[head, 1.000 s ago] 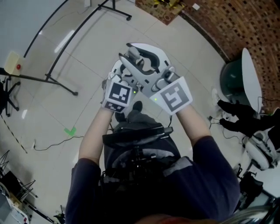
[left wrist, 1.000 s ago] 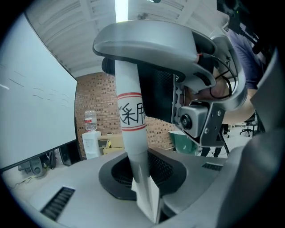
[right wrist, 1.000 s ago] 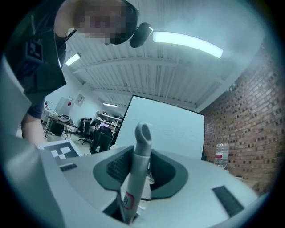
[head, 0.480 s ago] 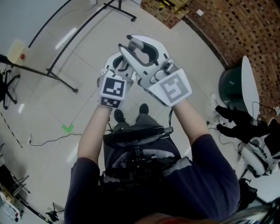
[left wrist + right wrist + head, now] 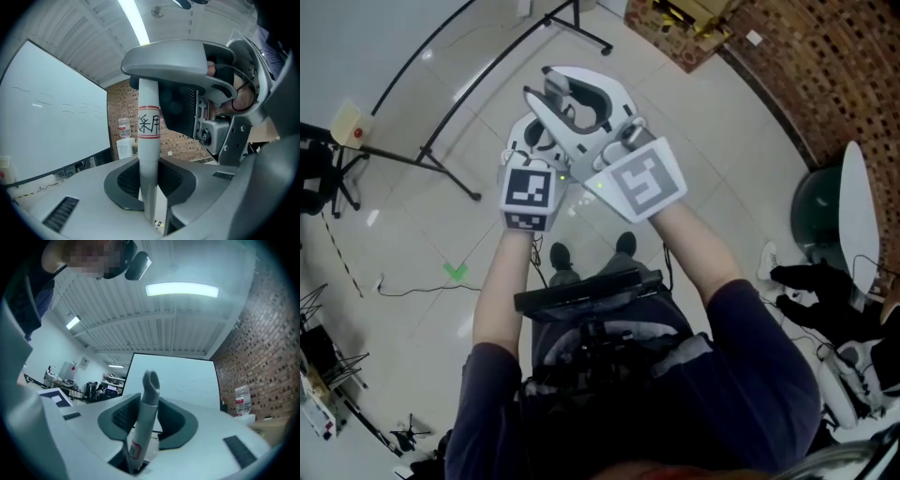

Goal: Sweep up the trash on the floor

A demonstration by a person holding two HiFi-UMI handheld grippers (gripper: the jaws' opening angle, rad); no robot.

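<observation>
A pale grey broom handle stands upright between the jaws of my left gripper, which is shut on it below a red-striped label. My right gripper is shut on the same handle higher up, near its top end with the hanging hole. In the head view both grippers are raised close together above the person's shoes: the left gripper sits just left of and under the right gripper. The broom's head and any trash are hidden.
Black stand legs cross the tiled floor at the left. A green tape mark and a thin cable lie nearby. A brick wall, a cardboard box and a dark bin are at the right.
Both grippers have risen together and shifted toward the upper left of the head view, still close to each other. The shoes below them now show fully.
</observation>
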